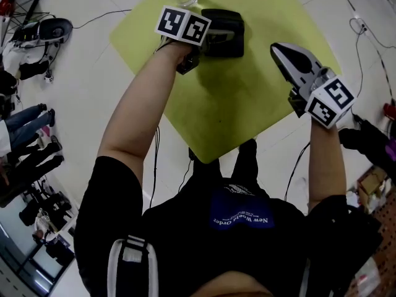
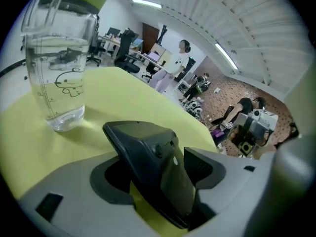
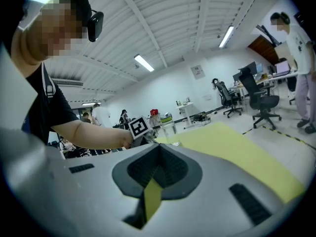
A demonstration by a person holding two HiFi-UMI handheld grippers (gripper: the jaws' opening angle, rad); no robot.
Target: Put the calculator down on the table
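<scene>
Had the left tongs (image 2: 158, 174) astride the calculator (image 1: 224, 34), jaws parted, one on each side of the dark case. Showed a sliver of yellow-green between the calculator and the pad (image 2: 108, 179) on the left of the left gripper view; could not settle contact at the opposite pad. Pressed on nothing, hence released. Had the calculator tilted, upper end raised, lower end sunk between the jaws, with the yellow-green tabletop (image 1: 247, 104) beneath the calculator in the head view. Had a clear bottle (image 2: 59, 68) with a green lid upright just beyond the calculator, not touching it. Held the right tongs (image 3: 157, 169) clenched on nothing, well apart from the calculator, to its right.
</scene>
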